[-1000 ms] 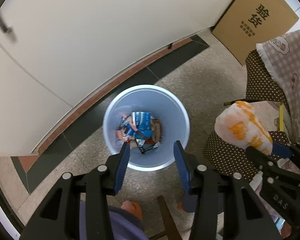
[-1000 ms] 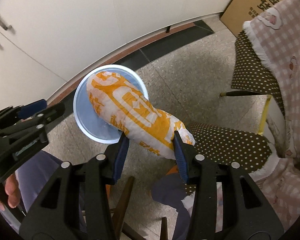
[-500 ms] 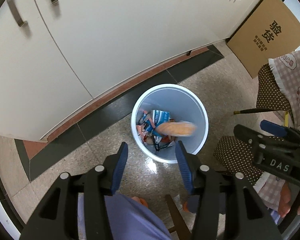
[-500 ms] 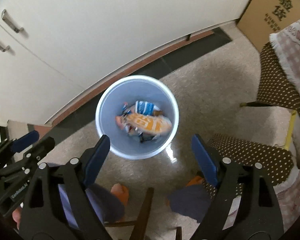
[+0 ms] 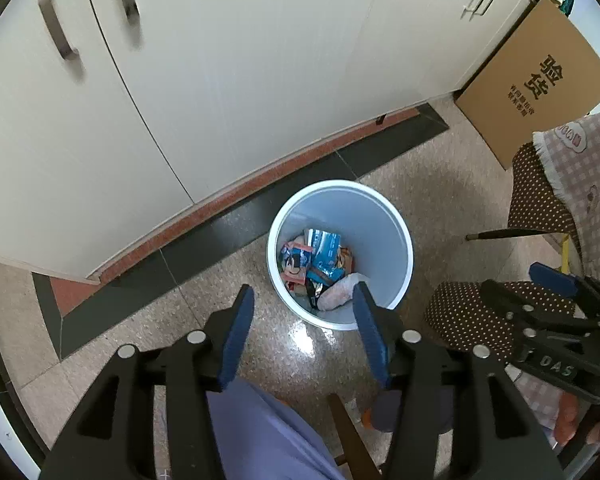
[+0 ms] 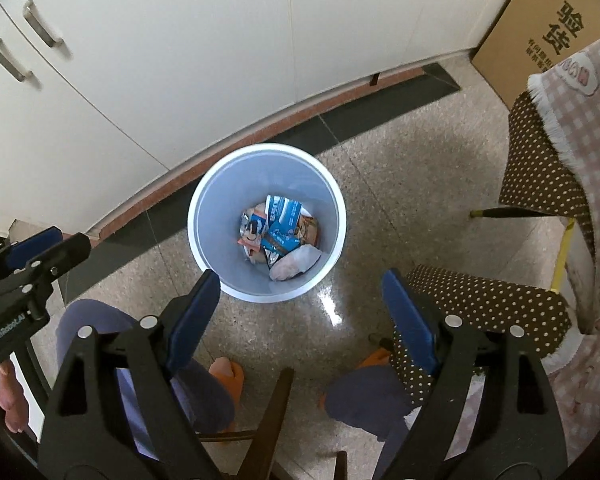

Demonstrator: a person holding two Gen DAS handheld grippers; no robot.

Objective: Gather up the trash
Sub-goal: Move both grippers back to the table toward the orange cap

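Above the bin [image 6: 204, 196], right gripper [image 6: 300, 308] jaws wide, empty, left gripper [image 5: 302, 322] jaws half-open, just widening, empty

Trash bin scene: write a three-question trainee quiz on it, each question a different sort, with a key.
1. True or false: the right gripper holds a wrapper.
2. Where does the pale crumpled bag lie? A) on the floor B) inside the trash bin C) on the chair
3. Fill in: against the white cabinets, at the right, leans a cardboard ____.

Key:
1. False; its jaws stand wide with nothing between them.
2. B
3. box
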